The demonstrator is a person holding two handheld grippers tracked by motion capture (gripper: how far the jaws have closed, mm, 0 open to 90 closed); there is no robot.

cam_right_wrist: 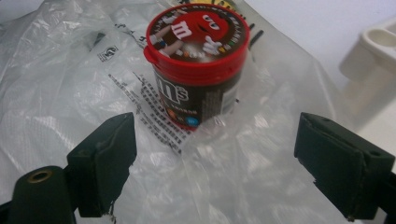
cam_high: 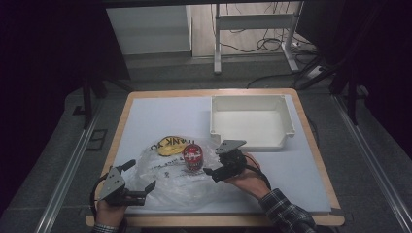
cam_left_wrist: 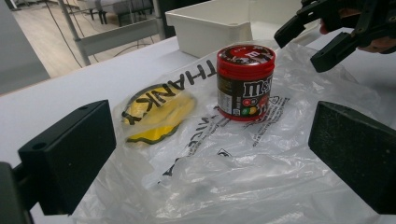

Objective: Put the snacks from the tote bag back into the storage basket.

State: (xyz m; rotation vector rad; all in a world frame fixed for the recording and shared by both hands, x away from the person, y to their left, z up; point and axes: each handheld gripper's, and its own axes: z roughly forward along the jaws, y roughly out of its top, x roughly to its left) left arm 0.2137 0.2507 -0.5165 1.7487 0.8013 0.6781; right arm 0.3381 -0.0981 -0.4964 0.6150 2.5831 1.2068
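table point(cam_high: 145, 111) | candy jar point(cam_high: 193, 156) upright on bag point(cam_high: 165, 187) | just beside open right tongs point(cam_high: 212, 171)

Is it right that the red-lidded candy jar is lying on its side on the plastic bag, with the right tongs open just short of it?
Not quite: the candy jar stands upright on the plastic bag, lid on top, as the right gripper view shows. The rest holds: the right tongs are open just short of it, with nothing between the jaws.
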